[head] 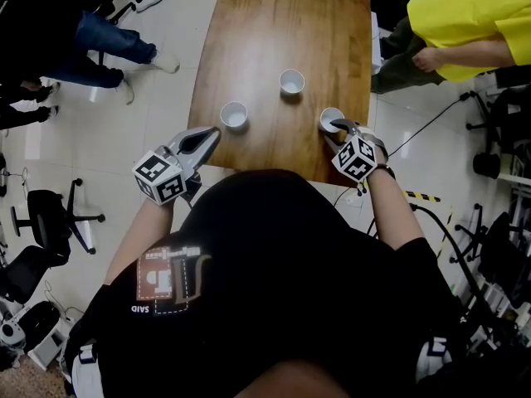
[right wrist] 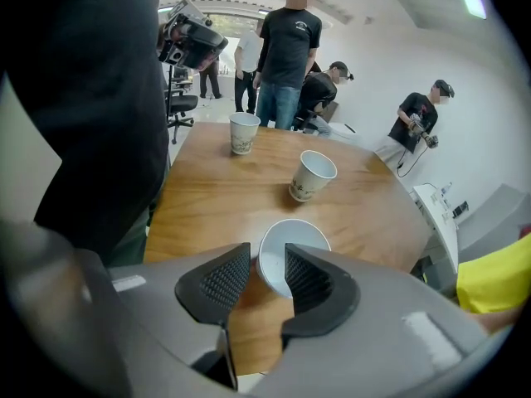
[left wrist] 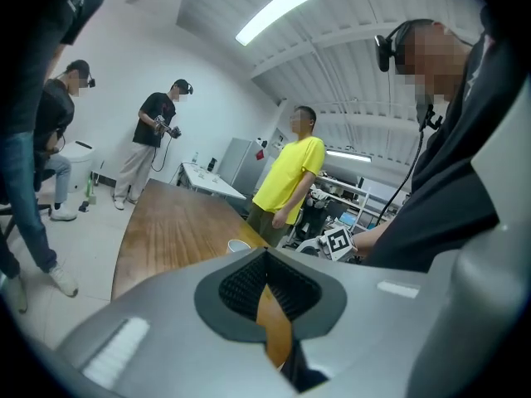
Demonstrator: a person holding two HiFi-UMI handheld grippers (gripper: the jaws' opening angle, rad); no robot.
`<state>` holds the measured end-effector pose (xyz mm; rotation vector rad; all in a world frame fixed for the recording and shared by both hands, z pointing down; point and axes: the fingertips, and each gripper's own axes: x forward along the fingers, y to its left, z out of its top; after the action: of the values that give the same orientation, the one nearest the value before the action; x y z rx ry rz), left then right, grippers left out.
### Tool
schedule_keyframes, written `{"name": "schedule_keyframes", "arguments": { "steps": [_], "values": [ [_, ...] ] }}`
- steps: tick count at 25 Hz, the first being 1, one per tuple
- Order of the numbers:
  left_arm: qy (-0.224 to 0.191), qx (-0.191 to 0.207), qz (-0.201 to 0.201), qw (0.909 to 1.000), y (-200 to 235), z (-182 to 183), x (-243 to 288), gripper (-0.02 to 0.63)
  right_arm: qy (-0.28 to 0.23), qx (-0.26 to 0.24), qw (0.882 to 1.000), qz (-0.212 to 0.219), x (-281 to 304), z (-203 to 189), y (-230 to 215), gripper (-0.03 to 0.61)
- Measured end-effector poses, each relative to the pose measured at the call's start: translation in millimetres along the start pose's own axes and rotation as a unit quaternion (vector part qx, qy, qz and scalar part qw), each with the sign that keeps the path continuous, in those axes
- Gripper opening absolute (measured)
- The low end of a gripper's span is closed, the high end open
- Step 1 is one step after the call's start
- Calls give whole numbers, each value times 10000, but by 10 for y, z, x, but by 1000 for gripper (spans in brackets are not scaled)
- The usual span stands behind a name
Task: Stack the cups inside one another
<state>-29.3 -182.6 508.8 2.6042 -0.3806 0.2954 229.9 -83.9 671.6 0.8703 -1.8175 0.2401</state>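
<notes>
Three white paper cups stand on the wooden table [head: 274,23]: a left cup [head: 234,114], a far middle cup [head: 291,81] and a right cup [head: 331,119]. My right gripper [head: 338,127] points steeply down at the right cup [right wrist: 286,251] with its jaws open. The cup's near wall lies in the gap between the pads; one pad [right wrist: 309,279] hangs over its mouth and nothing presses on it. The other two cups [right wrist: 244,133] [right wrist: 313,175] stand farther off. My left gripper [head: 215,132] is shut and empty at the table's near left edge, close to the left cup [left wrist: 238,245].
A person in a yellow shirt [head: 469,23] stands at the table's far right corner. More people [left wrist: 158,139] stand on the left. Office chairs [head: 50,218] and a floor cable [head: 431,123] flank the table. The table's near edge is just under my grippers.
</notes>
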Motion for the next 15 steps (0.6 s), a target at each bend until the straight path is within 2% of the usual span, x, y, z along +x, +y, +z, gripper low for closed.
{"name": "schedule_keyframes", "arguments": {
  "steps": [11,13,15],
  "values": [
    [-66,-35,-50,10000,128,22,-31,9,438,-201,9987,186,94,-101,91,132],
    [-82,-49,-46,9999,141,22,-61,9,575,-295,9977,212,133,-133,124,112],
    [-97,-61,-31,9999,156,24,-92,9,655,-338,9970,242,152,-157,139,39]
  ]
}}
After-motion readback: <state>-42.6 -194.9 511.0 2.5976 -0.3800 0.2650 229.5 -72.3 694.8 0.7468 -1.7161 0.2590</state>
